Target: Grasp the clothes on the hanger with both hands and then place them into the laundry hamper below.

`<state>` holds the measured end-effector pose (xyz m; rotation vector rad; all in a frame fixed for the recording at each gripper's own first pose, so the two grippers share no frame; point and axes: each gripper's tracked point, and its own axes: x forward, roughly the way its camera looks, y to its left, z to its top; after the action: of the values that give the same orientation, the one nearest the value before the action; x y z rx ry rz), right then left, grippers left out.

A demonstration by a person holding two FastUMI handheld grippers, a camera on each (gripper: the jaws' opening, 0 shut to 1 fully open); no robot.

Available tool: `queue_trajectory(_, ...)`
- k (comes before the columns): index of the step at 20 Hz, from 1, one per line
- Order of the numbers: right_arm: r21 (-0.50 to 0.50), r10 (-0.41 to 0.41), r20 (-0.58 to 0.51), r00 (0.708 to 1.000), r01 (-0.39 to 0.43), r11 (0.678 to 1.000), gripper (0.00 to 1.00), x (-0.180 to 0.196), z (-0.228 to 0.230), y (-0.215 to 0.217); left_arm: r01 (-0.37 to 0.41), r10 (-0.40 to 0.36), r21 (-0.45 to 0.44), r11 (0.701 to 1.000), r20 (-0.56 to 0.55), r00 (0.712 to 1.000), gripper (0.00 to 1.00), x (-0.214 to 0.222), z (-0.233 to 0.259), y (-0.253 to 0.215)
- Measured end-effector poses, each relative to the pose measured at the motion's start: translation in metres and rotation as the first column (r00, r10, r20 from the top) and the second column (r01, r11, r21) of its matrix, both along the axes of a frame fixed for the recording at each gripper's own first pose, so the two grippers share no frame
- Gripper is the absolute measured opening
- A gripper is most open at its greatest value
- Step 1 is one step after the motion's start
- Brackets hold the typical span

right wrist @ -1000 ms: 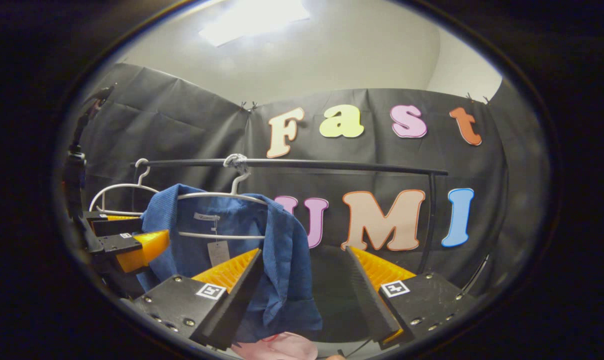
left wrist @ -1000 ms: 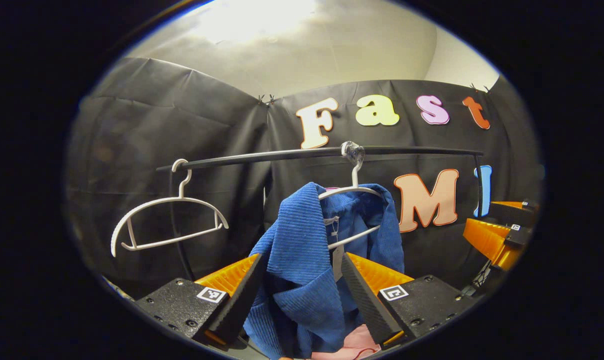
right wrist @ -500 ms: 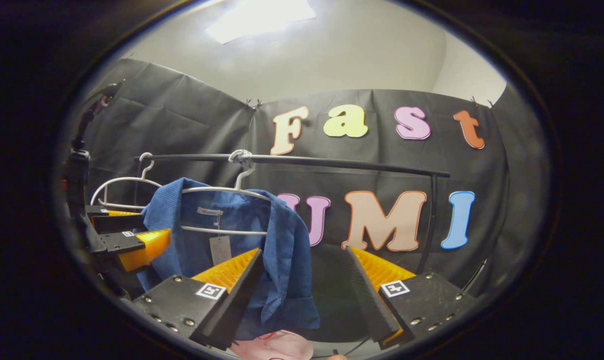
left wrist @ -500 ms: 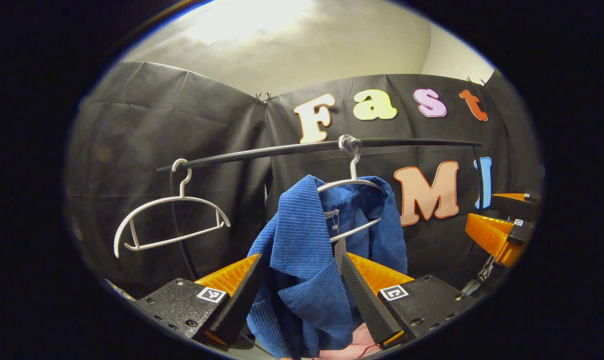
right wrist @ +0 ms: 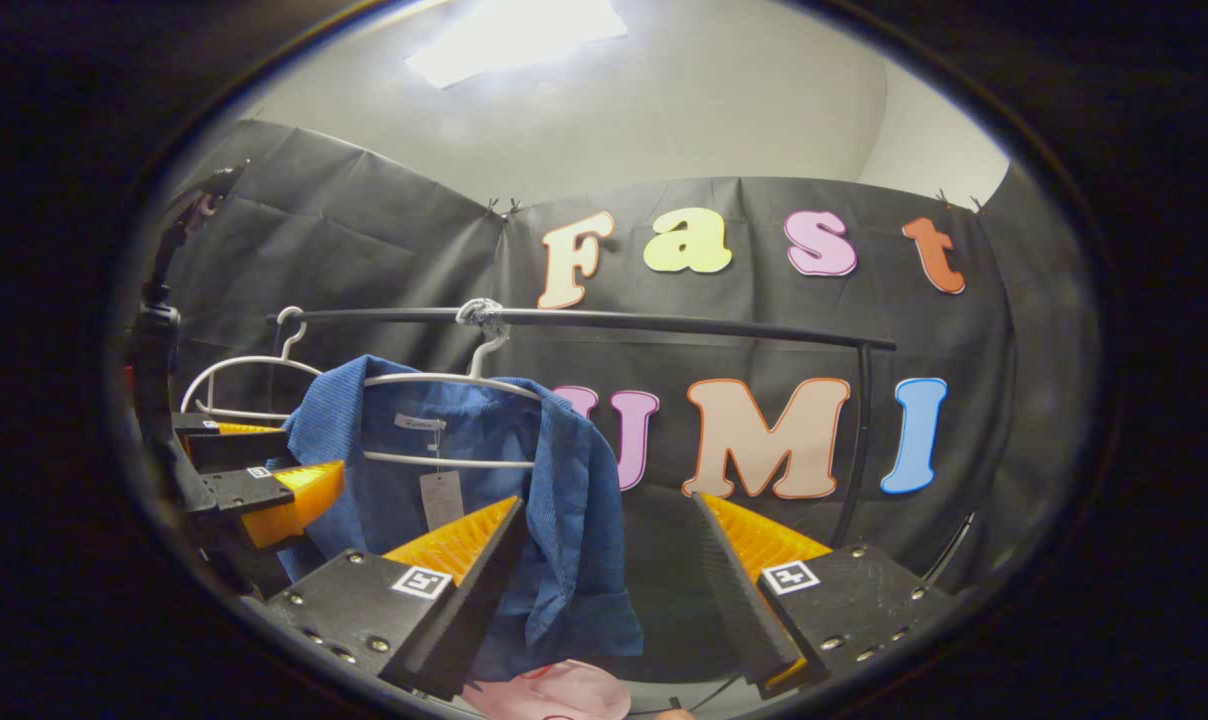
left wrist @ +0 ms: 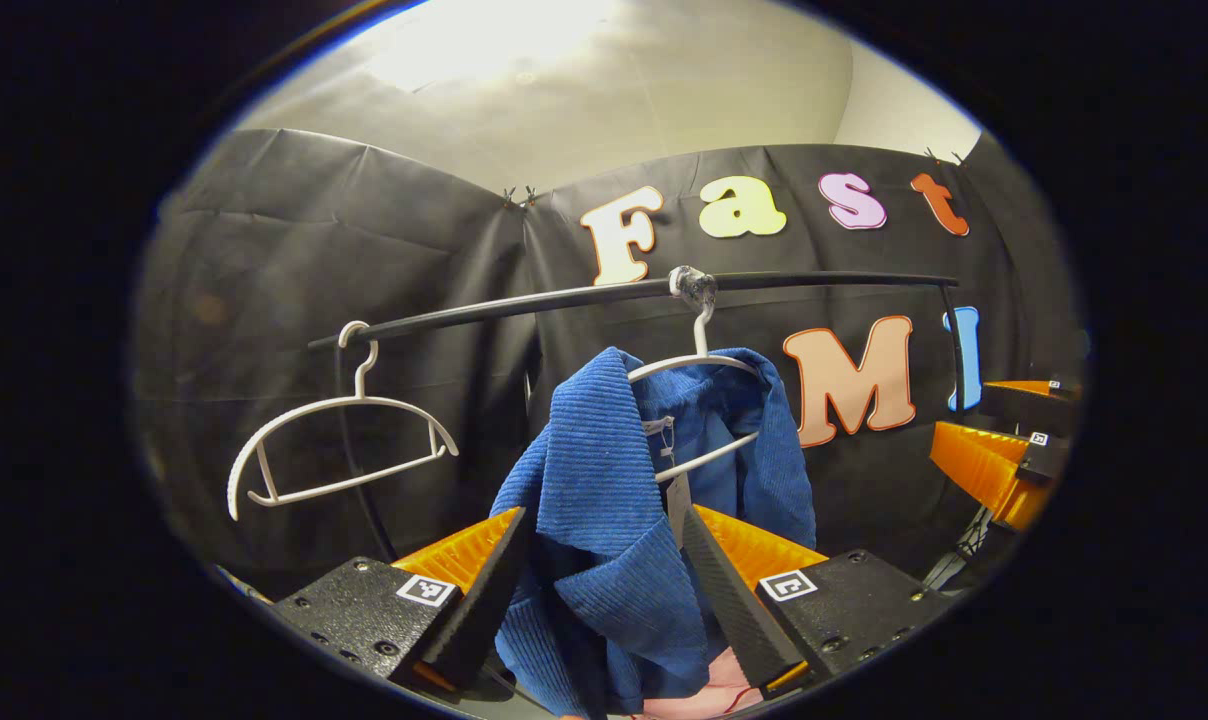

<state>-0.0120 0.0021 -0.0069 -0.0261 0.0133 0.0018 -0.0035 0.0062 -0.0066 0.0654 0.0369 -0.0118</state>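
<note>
Slightly nearer than before, the blue shirt (left wrist: 604, 490) is straddled by the spread left hand-held gripper (left wrist: 599, 590); the right hand-held gripper (right wrist: 609, 590) is spread too.

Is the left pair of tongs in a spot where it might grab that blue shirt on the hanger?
Probably yes. In the left gripper view the left tongs stand open, and the blue shirt already hangs down between their two fingers with nothing in front of it. Closing them should catch the cloth.

two hangers (left wrist: 339, 440), one blue garment (left wrist: 604, 520), one rail (left wrist: 584, 297)
</note>
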Motion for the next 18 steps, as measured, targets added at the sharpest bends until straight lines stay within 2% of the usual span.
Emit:
queue_trajectory(3,-0.004,-0.008,0.001,1.0,0.008,1.0,0.97,-0.003,0.001,-0.002,0.004,-0.004,0.005,1.0,-0.012,1.0,0.96,-0.001,-0.003,0.0)
queue_trajectory(4,-0.006,-0.012,0.0,1.0,0.012,1.0,0.97,-0.004,0.001,-0.002,0.007,-0.007,0.007,1.0,-0.017,1.0,0.93,-0.001,-0.005,-0.001)
queue_trajectory(5,-0.008,-0.016,-0.001,1.0,0.016,1.0,0.97,-0.006,0.001,-0.004,0.009,-0.009,0.008,1.0,-0.024,1.0,0.96,-0.001,-0.006,-0.002)
queue_trajectory(9,-0.019,-0.035,-0.004,0.999,0.035,0.999,0.97,-0.011,0.002,-0.01,0.012,-0.01,0.032,0.999,-0.056,0.998,0.96,-0.001,-0.016,-0.002)
queue_trajectory(16,-0.026,-0.04,-0.021,0.999,0.04,0.999,0.97,-0.012,-0.003,-0.012,-0.024,0.028,0.063,0.998,-0.077,0.997,0.92,0.005,-0.035,0.003)
queue_trajectory(17,-0.023,-0.039,-0.023,0.999,0.039,0.999,0.99,-0.013,-0.004,-0.012,-0.031,0.037,0.072,0.997,-0.081,0.996,0.96,0.007,-0.038,0.005)
queue_trajectory(18,-0.022,-0.039,-0.025,0.999,0.038,0.999,0.99,-0.013,-0.004,-0.011,-0.039,0.046,0.081,0.996,-0.087,0.995,0.92,0.01,-0.04,0.006)
